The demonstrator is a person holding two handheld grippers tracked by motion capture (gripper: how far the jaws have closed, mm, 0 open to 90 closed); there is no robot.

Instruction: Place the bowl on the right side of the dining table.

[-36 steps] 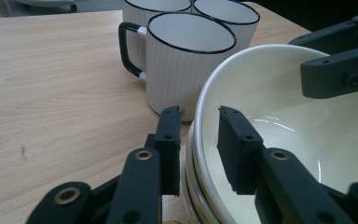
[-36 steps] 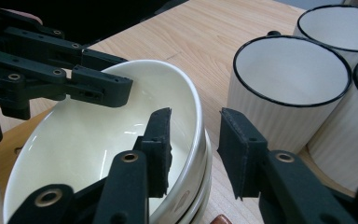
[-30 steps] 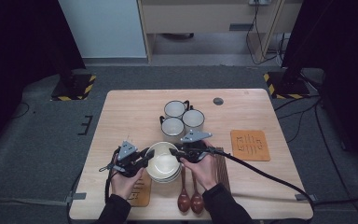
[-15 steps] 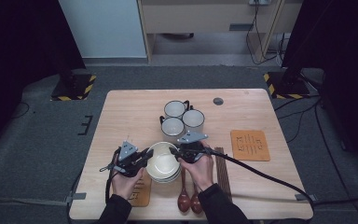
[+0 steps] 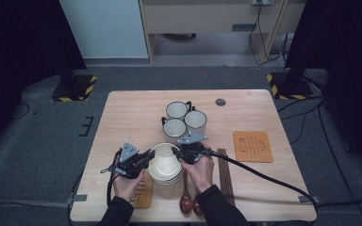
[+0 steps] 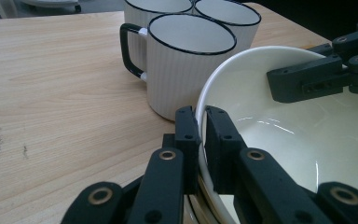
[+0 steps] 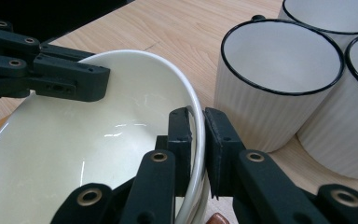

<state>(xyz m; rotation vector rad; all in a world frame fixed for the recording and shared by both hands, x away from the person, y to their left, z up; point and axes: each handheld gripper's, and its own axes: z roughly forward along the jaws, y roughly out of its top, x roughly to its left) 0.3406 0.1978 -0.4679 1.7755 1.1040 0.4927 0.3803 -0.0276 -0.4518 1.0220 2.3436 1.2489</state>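
Both sets of my fingers are clamped on the rim of the top bowl (image 5: pixel 163 162), one from each side. From the high view, my left gripper (image 5: pixel 147 157) bites the bowl's left edge and my right gripper (image 5: pixel 176 151) its upper right edge, jaws having just been closing with the rim between them. The bowl sits on a stack of bowls near the table's (image 5: pixel 132 113) front edge, just in front of three mugs (image 5: pixel 185 119), with two wooden spoons (image 5: pixel 188 203) and chopsticks (image 5: pixel 225 174) beside it.

Along my left gripper (image 6: pixel 202 123), the black fingers (image 6: pixel 186 135) pinch the white rim, one pad outside, one inside; the nearest mug (image 6: pixel 186 60) stands just beyond.

Along my right gripper (image 7: pixel 196 128), the fingers (image 7: pixel 180 135) grip the rim likewise, and my left gripper (image 7: pixel 70 77) holds the far edge.
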